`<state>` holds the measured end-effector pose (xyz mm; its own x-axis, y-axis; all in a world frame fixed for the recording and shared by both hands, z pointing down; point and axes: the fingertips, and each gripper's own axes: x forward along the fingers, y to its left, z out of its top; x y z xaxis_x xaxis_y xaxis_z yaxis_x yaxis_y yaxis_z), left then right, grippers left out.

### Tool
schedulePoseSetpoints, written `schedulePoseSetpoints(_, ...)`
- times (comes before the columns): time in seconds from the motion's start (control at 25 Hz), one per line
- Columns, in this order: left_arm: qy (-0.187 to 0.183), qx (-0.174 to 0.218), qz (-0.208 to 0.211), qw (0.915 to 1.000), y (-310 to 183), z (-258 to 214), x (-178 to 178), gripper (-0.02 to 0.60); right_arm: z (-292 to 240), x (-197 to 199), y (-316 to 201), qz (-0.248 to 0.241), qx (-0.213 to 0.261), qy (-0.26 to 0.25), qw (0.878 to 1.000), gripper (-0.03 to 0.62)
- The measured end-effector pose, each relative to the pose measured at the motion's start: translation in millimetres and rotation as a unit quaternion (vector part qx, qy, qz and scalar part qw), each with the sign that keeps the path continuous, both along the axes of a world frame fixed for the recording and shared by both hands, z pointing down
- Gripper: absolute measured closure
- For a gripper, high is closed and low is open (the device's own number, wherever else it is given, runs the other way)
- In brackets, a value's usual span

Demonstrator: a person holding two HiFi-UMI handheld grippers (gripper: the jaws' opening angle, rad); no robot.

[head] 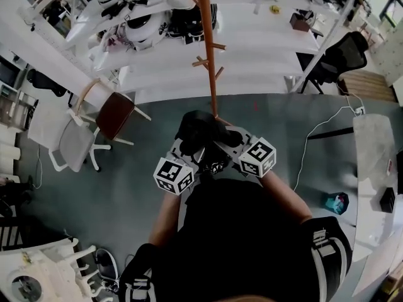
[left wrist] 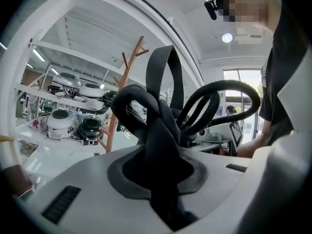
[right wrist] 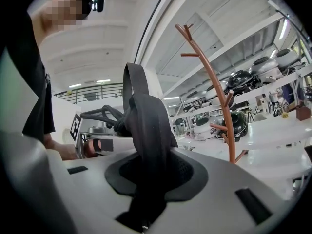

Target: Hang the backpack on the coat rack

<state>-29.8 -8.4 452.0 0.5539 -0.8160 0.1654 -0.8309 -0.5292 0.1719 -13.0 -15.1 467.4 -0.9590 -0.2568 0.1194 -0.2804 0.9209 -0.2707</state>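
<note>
Holding the backpack (head: 200,131) up close before the rack (head: 211,74), both claws grip black webbing: the left gripper (left wrist: 162,184) is clamped on one strap (left wrist: 161,130), the right gripper (right wrist: 148,184) on another. The approach looks like the step in hand. Next, I judge, the top loop (right wrist: 134,79) must rise over a free peg (right wrist: 191,54) before either grip lets go.

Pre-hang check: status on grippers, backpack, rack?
Left gripper shut on backpack; right gripper too. Backpack short of coat rack, not yet hung. Nothing seen blocking the approach.
</note>
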Motion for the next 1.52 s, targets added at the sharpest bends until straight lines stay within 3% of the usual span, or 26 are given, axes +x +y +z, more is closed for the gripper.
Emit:
schedulePoseSetpoints(0.72,0.001,-0.014,0.081,0.9966,-62,18,-71,0.495,17,-71,-58,0.083,0.001,0.011,0.997,0.484)
schedulePoseSetpoints(1.52,-0.012,-0.024,0.125,0.9918,-120,27,-103,0.495,28,-104,-115,0.114,-0.015,0.016,0.993,0.484)
